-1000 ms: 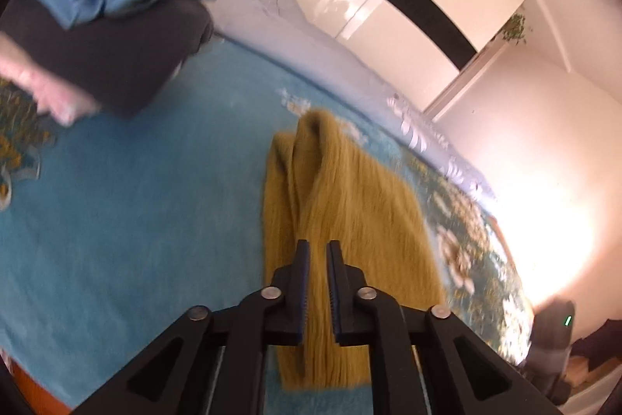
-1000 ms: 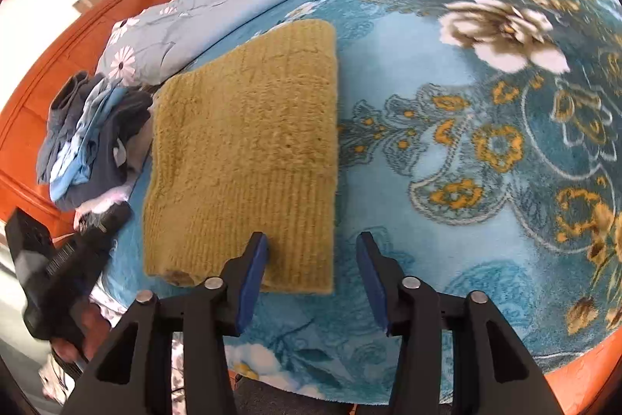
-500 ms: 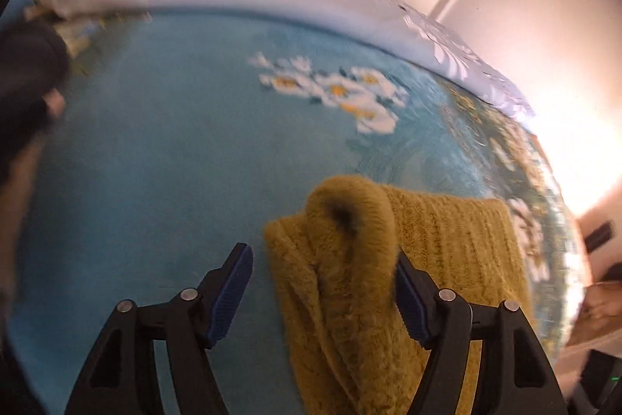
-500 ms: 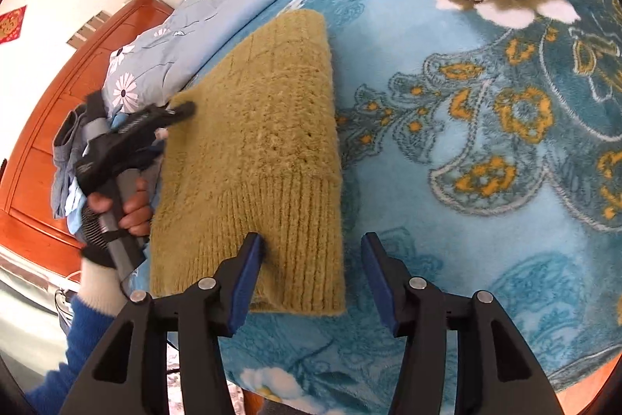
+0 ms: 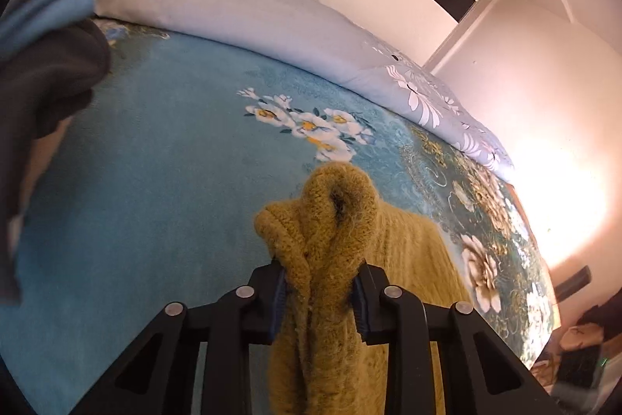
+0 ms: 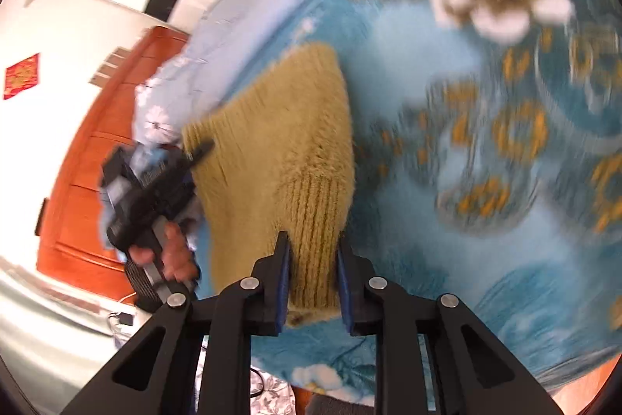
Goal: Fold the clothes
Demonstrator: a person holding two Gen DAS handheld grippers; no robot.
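1. Since half a second ago, in the left wrist view, your left hand-held gripper [image 5: 318, 294] has gone from wide open around the bunched end of the sweater [image 5: 392, 259] to closed on it. The two blue pads now press a thick roll of mustard knit between them. The rest of the sweater lies flat on the blue floral bedspread [image 5: 155, 174], with the pale quilt [image 5: 233, 6] behind and a dark pile of clothes [image 5: 42, 80] at the left edge.

2. To do this step well, I judge you should lift only once both corners are held, and keep all the layers of the roll inside the pads so none slips out.

3. In the right wrist view, your right hand-held gripper [image 6: 313, 282] has also narrowed since then, from straddling the ribbed hem with space to spare to pressing on it from both sides. This view is blurred, but the hem fills the gap between the pads, so I take it as gripped. The left hand-held gripper [image 6: 155, 189] shows at the sweater's far corner.

4. Raise both ends together and level, I would say, carrying one edge over the other so the fold lands square on the bed.
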